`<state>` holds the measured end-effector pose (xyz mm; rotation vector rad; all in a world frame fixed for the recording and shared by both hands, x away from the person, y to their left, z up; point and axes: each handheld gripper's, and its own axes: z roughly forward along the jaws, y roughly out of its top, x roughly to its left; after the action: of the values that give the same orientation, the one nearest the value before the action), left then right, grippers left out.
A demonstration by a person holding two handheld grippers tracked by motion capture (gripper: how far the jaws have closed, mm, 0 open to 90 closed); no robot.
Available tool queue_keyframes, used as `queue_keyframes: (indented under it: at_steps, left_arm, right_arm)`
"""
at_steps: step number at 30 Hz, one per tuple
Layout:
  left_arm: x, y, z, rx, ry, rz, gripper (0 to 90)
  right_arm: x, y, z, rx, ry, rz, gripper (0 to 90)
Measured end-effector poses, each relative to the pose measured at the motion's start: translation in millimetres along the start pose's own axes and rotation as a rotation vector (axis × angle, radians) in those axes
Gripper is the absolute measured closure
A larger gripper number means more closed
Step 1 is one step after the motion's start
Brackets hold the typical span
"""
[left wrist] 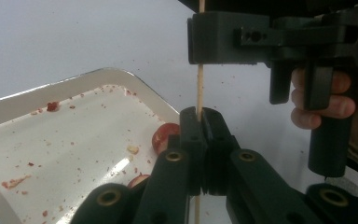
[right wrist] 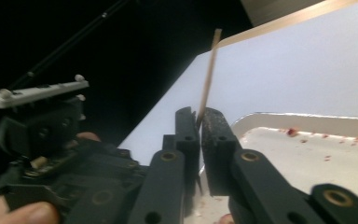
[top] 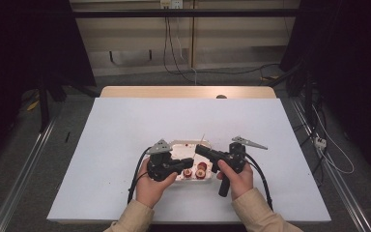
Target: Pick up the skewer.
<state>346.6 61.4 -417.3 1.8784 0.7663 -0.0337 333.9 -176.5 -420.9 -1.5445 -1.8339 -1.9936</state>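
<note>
A thin wooden skewer [left wrist: 199,86] stands nearly upright over the near right corner of a white tray [top: 178,145]. My left gripper [left wrist: 201,114] is shut on its lower part. My right gripper [right wrist: 199,116] is shut on it higher up, and the bare tip of the skewer [right wrist: 209,70] rises above those jaws. In the high view the left gripper [top: 189,162] and right gripper [top: 198,149] meet over the tray's near edge. Red fruit pieces [top: 194,172] lie in the tray just below them, and one fruit piece [left wrist: 165,136] shows behind the left jaws.
The tray's floor [left wrist: 65,140] is smeared with red crumbs and juice. It sits near the front middle of a white table sheet [top: 125,125]. Cables trail from both grippers toward the front edge. Dark floor and metal rails flank the table.
</note>
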Motion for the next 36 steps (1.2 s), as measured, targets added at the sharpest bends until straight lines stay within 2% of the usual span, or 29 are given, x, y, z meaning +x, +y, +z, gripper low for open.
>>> queue_keyframes:
  at_steps: [1, 4, 6, 7, 9, 14, 16, 18, 24, 31, 33, 34, 36]
  left_arm:
    - [0.0, -0.3, 0.8, 0.016, -0.004, -0.001, 88.0]
    - [-0.3, -3.1, 2.3, 0.074, 0.009, 0.01, 84.6]
    - [0.8, -4.7, 2.3, 0.076, 0.006, 0.007, 85.1]
    - [1.4, -4.8, 2.2, 0.084, -0.001, 0.001, 86.2]
    - [2.4, -5.0, 2.5, 0.093, 0.006, -0.005, 87.6]
    - [1.7, -4.3, 2.0, 0.114, -0.007, -0.002, 88.9]
    - [1.3, -4.4, 1.8, 0.111, -0.001, 0.003, 88.4]
    - [2.1, -4.1, 1.0, 0.113, -0.003, -0.009, 88.6]
    - [3.6, -2.5, -4.0, 0.071, 0.005, -0.024, 87.1]
    - [4.7, -2.7, -5.4, 0.078, 0.004, -0.038, 89.2]
    - [3.3, -1.0, -7.6, 0.101, 0.017, -0.027, 90.0]
    - [3.5, -0.1, -9.6, 0.1, 0.018, -0.033, 90.0]
    - [6.0, 0.6, -15.3, 0.099, 0.03, -0.03, 90.0]
  right_arm:
    - [0.8, 0.3, 0.5, 0.003, 0.01, -0.007, 89.5]
    - [3.3, 2.6, -0.3, -0.016, 0.003, -0.04, 89.6]
    - [2.7, 5.4, -1.3, -0.031, 0.003, -0.044, 89.7]
    - [2.2, 6.3, -1.7, -0.029, 0.007, -0.036, 89.7]
    - [2.3, 5.7, -1.1, -0.024, 0.01, -0.047, 89.7]
    - [3.2, 4.1, 1.3, -0.015, 0.015, -0.058, 89.7]
    - [3.6, 4.1, 2.2, -0.012, 0.012, -0.06, 89.8]
    - [4.7, 4.1, 3.1, -0.009, 0.013, -0.06, 89.8]
    - [6.6, 3.2, 6.5, -0.012, 0.012, -0.065, 89.8]
    - [7.3, 1.2, 9.9, -0.006, 0.009, -0.062, 89.8]
    - [7.1, 1.3, 10.7, -0.001, 0.015, -0.056, 89.5]
    - [7.1, 1.5, 11.9, 0.012, 0.027, -0.06, 87.1]
    - [6.4, 1.4, 13.0, 0.018, 0.005, -0.098, 71.4]
